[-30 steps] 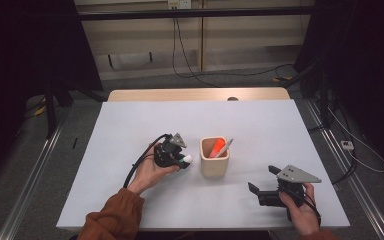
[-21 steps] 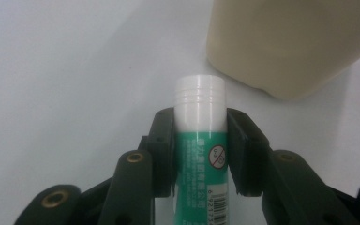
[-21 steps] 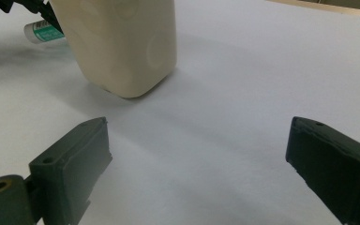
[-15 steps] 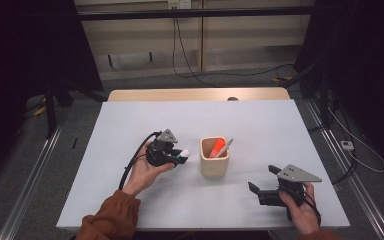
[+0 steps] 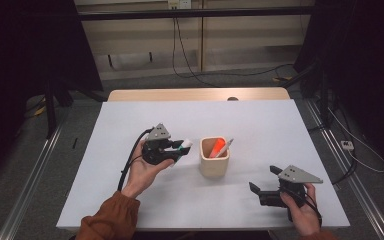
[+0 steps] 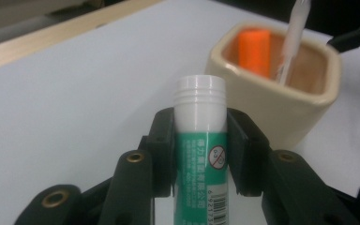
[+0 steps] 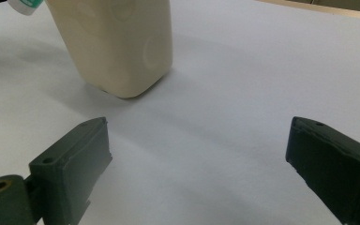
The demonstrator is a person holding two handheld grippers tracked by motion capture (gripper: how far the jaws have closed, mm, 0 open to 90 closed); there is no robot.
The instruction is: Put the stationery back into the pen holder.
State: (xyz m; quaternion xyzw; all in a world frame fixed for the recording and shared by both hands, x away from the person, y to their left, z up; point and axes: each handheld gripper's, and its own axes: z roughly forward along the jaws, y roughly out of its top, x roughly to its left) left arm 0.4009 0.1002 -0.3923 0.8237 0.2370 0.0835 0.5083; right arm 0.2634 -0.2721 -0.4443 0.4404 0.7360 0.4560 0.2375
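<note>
Tool in my left hand [image 5: 172, 149] was clamped on a glue stick [image 6: 201, 140], both black jaws pressed against its green label while the white cap stood clear above them. I gripped it low on the body, I judge, so that the capped end could lead into the cream cup [image 5: 214, 156] without the jaws catching the rim. From the high view, the stick lay nearly level above the white bench [image 5: 260, 125], its cap pointing at the cup and stopping just short of the near wall. The cup stood upright near the middle of the bench and already held an orange marker [image 6: 254, 50] and a white pen [image 5: 226, 146], both leaning toward the far side, which left room on the near side for a third item. My right tool [image 7: 197, 164] rested near the front right edge of the bench, jaws wide apart and empty, well away from the cup; I judge it was parked there to stay out of the way. Compared with half a second before, my left hand had carried the glue stick a little higher and farther from me, still beside the cup, and one second before it had been lower and nearer my body. My right tool and the cup had not shifted.
</note>
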